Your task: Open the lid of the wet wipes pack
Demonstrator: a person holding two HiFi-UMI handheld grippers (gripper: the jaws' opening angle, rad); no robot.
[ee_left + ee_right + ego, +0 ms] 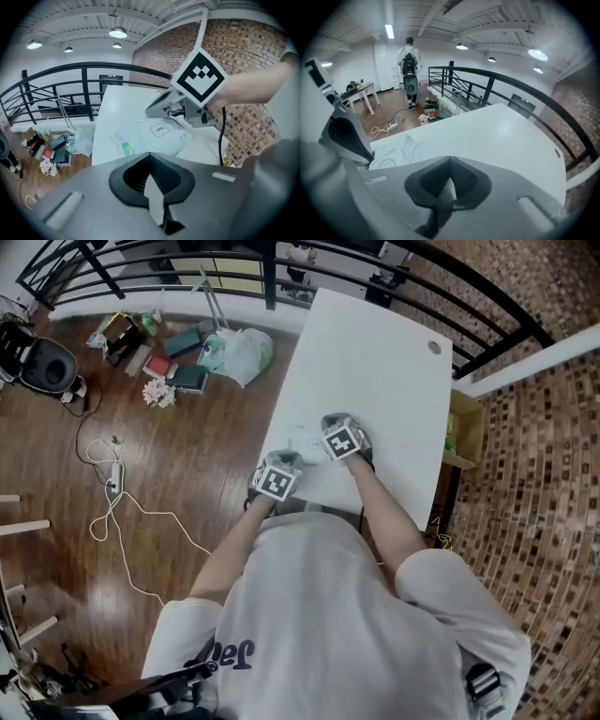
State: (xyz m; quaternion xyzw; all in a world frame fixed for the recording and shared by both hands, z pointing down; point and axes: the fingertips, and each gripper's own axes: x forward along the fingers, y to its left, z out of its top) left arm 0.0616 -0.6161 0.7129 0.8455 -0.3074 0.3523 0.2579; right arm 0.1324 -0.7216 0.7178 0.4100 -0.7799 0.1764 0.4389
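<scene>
1. Brown wooden plank floor (pixel 187 474), left of the table. On it lie a heap of books and a white plastic bag (pixel 239 352) near the railing, and a white cable with a power strip (pixel 112 486).
2. Long white rectangular table (pixel 375 362), its far end by the black metal railing (pixel 234 277). Most of the top is bare.
3. Person in a pale grey T-shirt (pixel 347 615), standing at the near end of the table, both forearms reaching over its edge.
4. Left gripper (pixel 154 185), grey, hand-held, with a marker cube. Jaws closed together, nothing between them. It is held at the table's near left corner, pointing at the pack.
5. Right gripper (pixel 447 185), same make. Jaws also pressed together and empty. In the left gripper view its nose hangs over the far edge of the pack; whether it touches cannot be told.
6. Flat white soft wet wipes pack (pixel 164 138), lying on the table's near end, between the two grippers. The lid lies flat and closed.
7. White square label printed "OPEN" (pixel 159 129), on the lid, face up.
8. Small clear packet with green print (pixel 125 149), just beside the pack's left corner.
</scene>
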